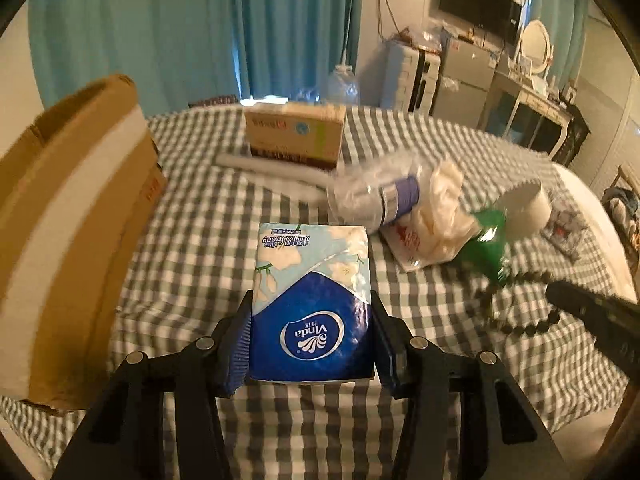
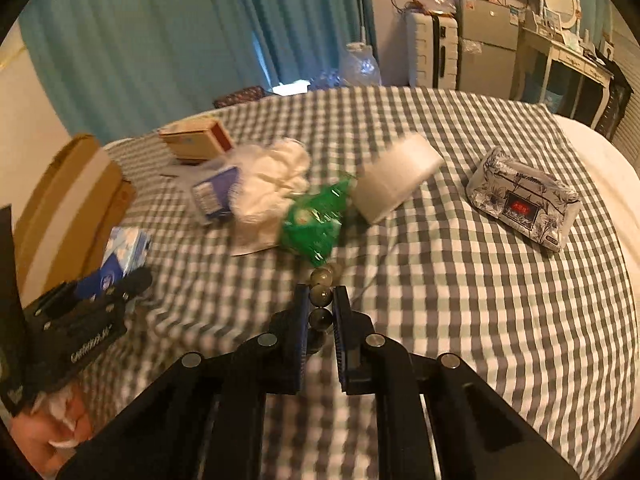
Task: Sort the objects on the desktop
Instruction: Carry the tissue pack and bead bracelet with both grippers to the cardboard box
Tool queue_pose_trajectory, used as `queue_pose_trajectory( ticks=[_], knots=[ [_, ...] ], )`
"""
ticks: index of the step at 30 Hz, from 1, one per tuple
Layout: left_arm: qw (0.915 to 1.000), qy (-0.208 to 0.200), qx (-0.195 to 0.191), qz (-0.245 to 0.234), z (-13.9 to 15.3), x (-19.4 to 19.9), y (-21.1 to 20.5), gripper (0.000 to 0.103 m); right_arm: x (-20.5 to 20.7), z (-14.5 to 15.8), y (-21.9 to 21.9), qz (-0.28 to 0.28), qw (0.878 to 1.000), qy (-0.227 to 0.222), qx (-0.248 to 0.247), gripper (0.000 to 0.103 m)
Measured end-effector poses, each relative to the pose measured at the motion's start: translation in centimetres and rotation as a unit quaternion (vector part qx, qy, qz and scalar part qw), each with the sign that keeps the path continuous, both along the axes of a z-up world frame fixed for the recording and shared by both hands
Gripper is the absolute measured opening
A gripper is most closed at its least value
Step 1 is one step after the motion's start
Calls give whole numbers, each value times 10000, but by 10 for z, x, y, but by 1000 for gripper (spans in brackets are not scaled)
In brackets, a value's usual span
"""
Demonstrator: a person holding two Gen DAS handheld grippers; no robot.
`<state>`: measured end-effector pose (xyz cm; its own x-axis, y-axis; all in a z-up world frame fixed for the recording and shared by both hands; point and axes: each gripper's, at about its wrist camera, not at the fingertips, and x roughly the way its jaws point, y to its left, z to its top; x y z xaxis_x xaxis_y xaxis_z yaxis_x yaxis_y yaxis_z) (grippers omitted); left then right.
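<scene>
Left gripper (image 1: 312, 320): clamped on the near end of a tissue pack (image 1: 314, 300), one finger pressing each long side; the pack is held over the checked tablecloth (image 1: 200, 240), and whether it touches the cloth cannot be told.
Right gripper (image 2: 322, 308): fingers drawn close together on a string of dark beads (image 2: 321, 294); the beads run forward from between the fingers toward the green bag (image 2: 316, 222).
Cardboard box (image 1: 68, 232): stands open just left of the tissue pack, a white band across its side.
Middle of the table: a clear bottle with a purple label (image 1: 380, 196) lies on its side, against a crumpled white plastic bag (image 1: 436, 216); the green bag sits beside that, with a white tape roll (image 2: 394, 178) just past it.
Far edge: a brown carton (image 1: 296, 132) with a pale tube (image 1: 276, 168) lying in front of it.
Right side: a flower-printed pouch (image 2: 524, 198), well apart from the pile.
</scene>
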<state>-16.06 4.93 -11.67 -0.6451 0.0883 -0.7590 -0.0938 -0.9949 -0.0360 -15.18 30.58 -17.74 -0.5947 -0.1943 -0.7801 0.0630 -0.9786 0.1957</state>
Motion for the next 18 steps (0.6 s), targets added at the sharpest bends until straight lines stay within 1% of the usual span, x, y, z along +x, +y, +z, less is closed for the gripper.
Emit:
queue_pose_trajectory(
  ticks=[2,8,13,18],
  knots=[
    [9999,141,-11,19,11,5,-1,52,6,8,-2,36,9999,38,-121,11],
    [9991,424,26,-38,49,19,-8,52,27,39,-9,67,9994,300,-159,11],
    [9980,622,89,-66,75,34,-14,52,41,65,-24,131,9984,549,-33,11],
    [9966,800,65,-163,96,44,-17,52,55,89,-36,249,9968,761,41,11]
  ],
)
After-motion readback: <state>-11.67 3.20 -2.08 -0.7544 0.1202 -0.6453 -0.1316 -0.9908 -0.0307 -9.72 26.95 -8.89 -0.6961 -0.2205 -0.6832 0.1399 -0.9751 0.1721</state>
